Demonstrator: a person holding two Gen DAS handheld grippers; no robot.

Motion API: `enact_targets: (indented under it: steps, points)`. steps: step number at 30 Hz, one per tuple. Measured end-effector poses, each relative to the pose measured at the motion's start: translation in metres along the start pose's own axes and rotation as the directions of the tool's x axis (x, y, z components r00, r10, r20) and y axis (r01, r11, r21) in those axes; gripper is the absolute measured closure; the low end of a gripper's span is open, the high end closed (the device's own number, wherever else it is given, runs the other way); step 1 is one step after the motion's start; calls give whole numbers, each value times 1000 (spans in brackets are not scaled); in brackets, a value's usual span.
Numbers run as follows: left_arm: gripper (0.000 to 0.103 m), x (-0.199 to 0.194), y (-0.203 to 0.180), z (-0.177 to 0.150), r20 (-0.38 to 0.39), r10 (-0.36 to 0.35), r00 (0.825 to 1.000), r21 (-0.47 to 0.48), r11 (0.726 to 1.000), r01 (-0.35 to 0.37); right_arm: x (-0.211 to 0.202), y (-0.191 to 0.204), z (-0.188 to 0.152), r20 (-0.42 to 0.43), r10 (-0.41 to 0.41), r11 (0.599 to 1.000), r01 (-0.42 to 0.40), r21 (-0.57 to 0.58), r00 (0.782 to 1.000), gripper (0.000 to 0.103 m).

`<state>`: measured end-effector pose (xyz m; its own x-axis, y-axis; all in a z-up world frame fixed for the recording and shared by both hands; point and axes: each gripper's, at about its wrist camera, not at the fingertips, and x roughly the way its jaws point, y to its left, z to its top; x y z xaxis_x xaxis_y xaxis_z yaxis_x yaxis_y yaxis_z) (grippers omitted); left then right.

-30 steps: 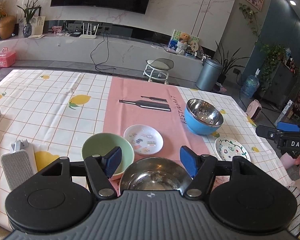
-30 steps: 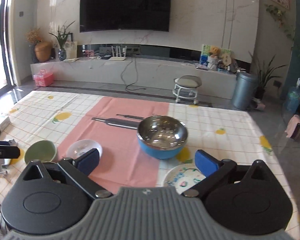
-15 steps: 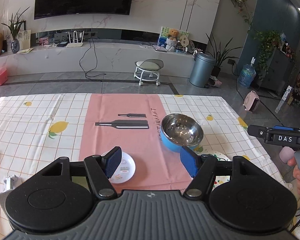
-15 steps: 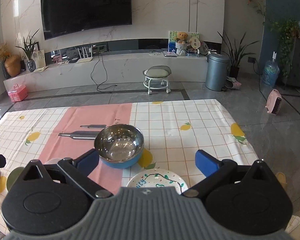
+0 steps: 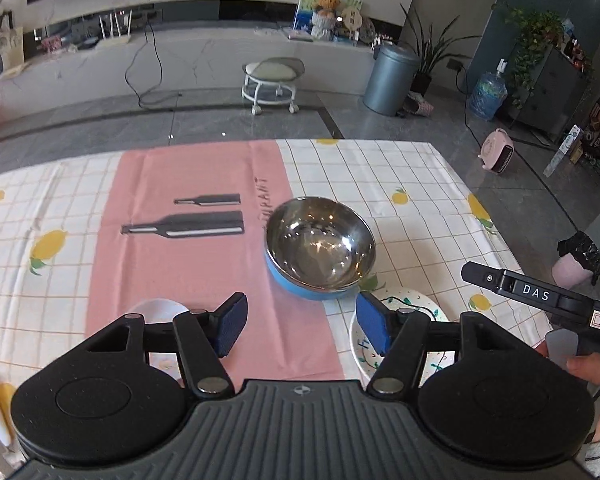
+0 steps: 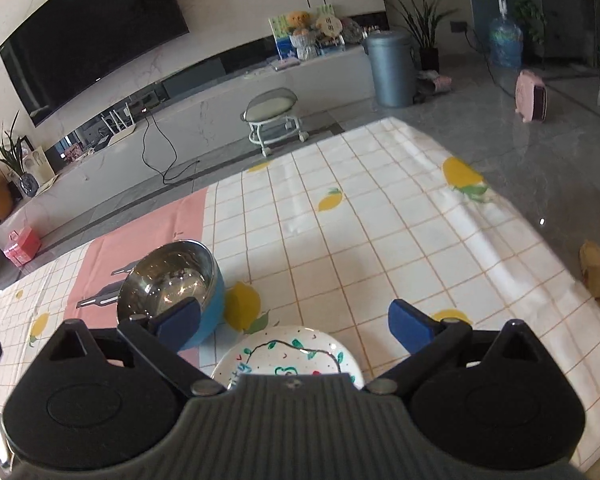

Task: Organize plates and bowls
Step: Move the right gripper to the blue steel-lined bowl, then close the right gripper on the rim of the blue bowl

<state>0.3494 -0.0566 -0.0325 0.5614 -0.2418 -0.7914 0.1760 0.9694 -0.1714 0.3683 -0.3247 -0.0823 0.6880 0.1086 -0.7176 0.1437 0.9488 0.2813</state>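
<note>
A blue bowl with a steel inside (image 5: 320, 246) stands on the tablecloth, at the pink mat's right edge; it also shows in the right wrist view (image 6: 172, 284). A white plate with green drawings (image 6: 288, 354) lies just in front of it, also seen in the left wrist view (image 5: 404, 300). A small white plate (image 5: 156, 308) lies on the pink mat at the left. My left gripper (image 5: 300, 322) is open and empty above the mat, short of the bowl. My right gripper (image 6: 294, 322) is open and empty, just above the drawn plate.
The table carries a lemon-print checked cloth (image 5: 412, 184) with a pink mat (image 5: 188, 240) in the middle. The table's right edge (image 6: 540, 248) drops to the grey floor. The right gripper's body (image 5: 540, 296) shows at the right of the left wrist view.
Both grippers rose and swung right. The green bowl and the second steel bowl left the left wrist view. The right gripper now hangs over the drawn plate. Both stayed open.
</note>
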Motion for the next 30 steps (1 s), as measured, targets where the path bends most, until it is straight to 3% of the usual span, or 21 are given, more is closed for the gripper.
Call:
enact_targets:
  steps: [3,7,10,19,23,26,30]
  points:
    - [30,25,-9,4,-40,19,999,4,1000,-19,10,-16,7,-5,35,996,-34,84,999,10]
    - [30,56,-19,10,-51,82,995,23,996,-81,18,-26,9,11,140,975,-139,174,990,14]
    - [30,80,-20,16,-64,125,990,16,992,-124,30,-16,10,5,187,967,-185,174,982,22]
    - [42,119,-19,22,-118,171,978,4,985,-172,68,15,11,-47,215,969,-207,138,976,44]
    - [61,130,-16,21,-151,209,966,0,977,-211,83,22,9,-85,206,974,-195,117,975,51]
    - [69,134,-11,19,-158,204,966,-25,977,-211,98,27,9,-123,198,976,-184,118,972,56]
    - [71,139,-5,18,-159,187,969,-44,980,-196,110,32,6,-160,221,970,-200,136,962,61]
